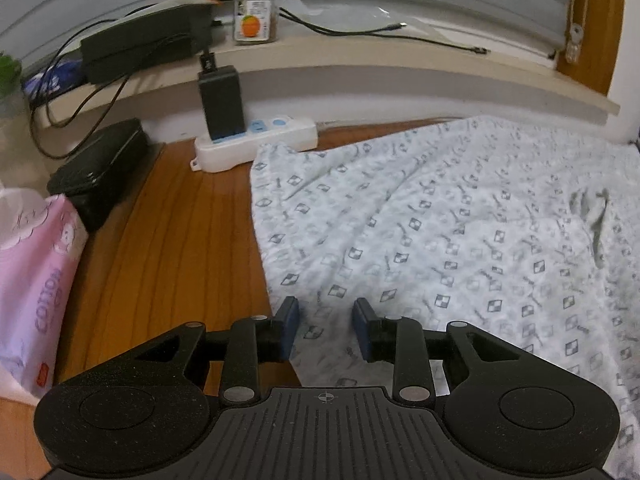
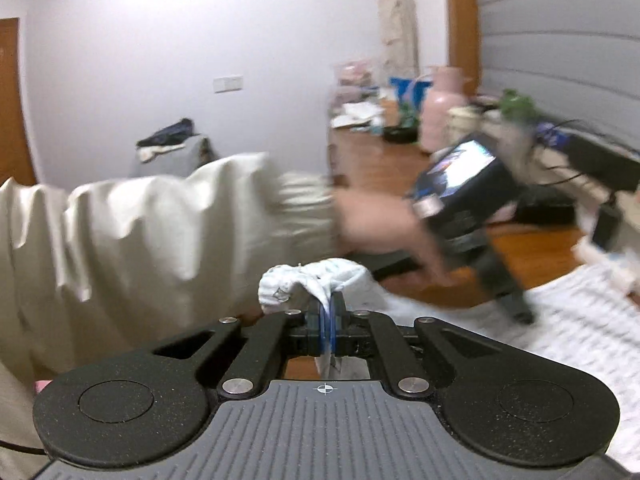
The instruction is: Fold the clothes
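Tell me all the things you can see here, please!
patterned garment: one, pale blue-white with dark diamonds, spread on the wooden table
power strip: one, white, at the garment's far corner
charger: one, black, plugged into the strip
black box: one, left on the table
tissue pack: one, pink, far left
jar: one, clear with orange label, on the ledge
black adapter: one, on the ledge
pink vase: one, far end of the room
sleeve: one, cream
left gripper: black, jaws open over the garment's edge
right gripper: black, jaws shut on bunched garment cloth
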Motion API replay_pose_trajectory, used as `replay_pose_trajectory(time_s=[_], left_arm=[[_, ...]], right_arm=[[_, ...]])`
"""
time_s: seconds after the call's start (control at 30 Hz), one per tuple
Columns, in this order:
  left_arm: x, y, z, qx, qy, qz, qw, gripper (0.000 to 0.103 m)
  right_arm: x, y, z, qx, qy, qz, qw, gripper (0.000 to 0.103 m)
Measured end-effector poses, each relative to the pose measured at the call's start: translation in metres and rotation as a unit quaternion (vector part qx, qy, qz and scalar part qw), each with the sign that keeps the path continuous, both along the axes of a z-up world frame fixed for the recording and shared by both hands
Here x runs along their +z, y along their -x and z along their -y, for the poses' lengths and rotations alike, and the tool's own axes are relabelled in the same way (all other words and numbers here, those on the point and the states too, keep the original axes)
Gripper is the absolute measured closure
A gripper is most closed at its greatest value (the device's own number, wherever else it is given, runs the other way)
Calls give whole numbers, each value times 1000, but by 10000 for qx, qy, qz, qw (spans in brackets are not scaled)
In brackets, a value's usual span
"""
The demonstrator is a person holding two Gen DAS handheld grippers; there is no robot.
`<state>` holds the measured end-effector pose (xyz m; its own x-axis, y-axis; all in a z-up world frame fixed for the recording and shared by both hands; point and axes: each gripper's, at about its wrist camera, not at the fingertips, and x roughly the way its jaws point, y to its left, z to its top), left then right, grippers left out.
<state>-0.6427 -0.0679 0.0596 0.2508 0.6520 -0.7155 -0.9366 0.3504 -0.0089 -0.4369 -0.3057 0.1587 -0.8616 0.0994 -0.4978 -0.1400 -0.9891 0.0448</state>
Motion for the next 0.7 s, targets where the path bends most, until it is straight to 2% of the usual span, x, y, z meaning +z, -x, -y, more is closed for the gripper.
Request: replay_pose_trajectory(time_s=[0.13, 0.23, 0.43, 0.57, 0.7], left_arm=[[2, 7, -5, 200, -29, 83, 9998, 68], [8, 18, -8, 560, -163, 241, 9980, 69], [23, 45, -12, 1297, -487, 592, 9886, 70], [30, 59, -14, 1543, -626, 817, 9826, 70], [30, 53, -14, 1507, -621, 883, 9827, 70]], right_arm=[[17, -8, -51, -478, -427, 106, 9979, 99], [24, -5, -93, -773, -850, 282, 9930, 99], [25, 19, -173, -1133, -1927, 763, 9717, 99], [9, 51, -224, -1124, -2423, 879, 9597, 99], [-32, 75, -271, -1465, -2834, 1083, 9415, 98]])
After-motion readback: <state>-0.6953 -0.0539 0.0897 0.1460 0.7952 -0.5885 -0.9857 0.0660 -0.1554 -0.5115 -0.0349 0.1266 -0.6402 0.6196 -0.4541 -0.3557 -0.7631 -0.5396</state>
